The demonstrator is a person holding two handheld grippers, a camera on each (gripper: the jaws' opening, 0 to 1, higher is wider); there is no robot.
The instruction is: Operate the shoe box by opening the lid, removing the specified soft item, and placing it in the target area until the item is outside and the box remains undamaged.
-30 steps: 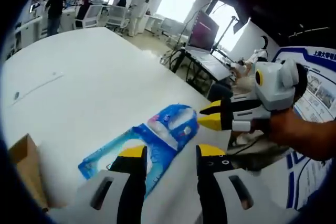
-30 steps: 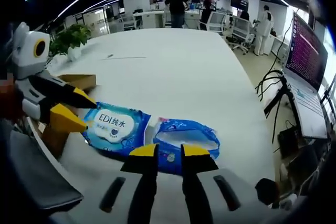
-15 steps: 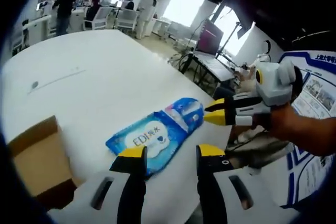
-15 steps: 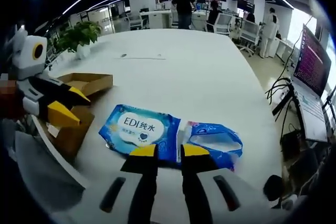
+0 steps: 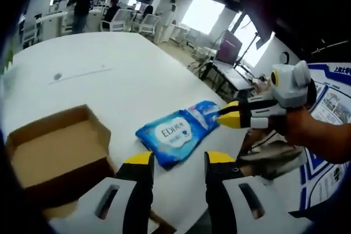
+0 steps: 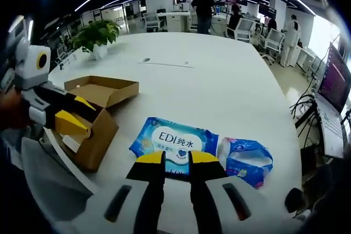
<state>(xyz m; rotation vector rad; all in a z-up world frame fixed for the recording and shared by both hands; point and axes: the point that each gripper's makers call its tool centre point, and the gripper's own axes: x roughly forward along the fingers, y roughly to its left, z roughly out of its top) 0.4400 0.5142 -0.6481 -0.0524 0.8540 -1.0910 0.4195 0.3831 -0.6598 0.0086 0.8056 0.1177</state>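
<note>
A blue wipes pack (image 5: 176,135) (image 6: 175,142) labelled EDI lies flat on the white table (image 5: 109,80), outside the open cardboard shoe box (image 5: 52,154) (image 6: 90,130). Its lid (image 6: 103,89) is folded back. A crumpled blue packet (image 5: 204,111) (image 6: 249,157) lies beside the pack. My left gripper (image 5: 179,160) stands open and empty, just short of the pack; in the right gripper view it (image 6: 77,114) hovers over the box. My right gripper (image 6: 177,158) has a narrow gap and holds nothing; its tips (image 5: 230,113) sit by the crumpled packet.
A potted plant (image 6: 96,34) stands at the table's far left corner. A thin cable (image 6: 164,64) lies further out on the table. A laptop on a stand (image 6: 335,78) is off the table's right edge. People and office chairs (image 6: 241,26) are far behind.
Both cameras have pulled back from the packs, so the box shows more fully. The wipes pack and crumpled packet lie where they were. Neither gripper's opening has changed.
</note>
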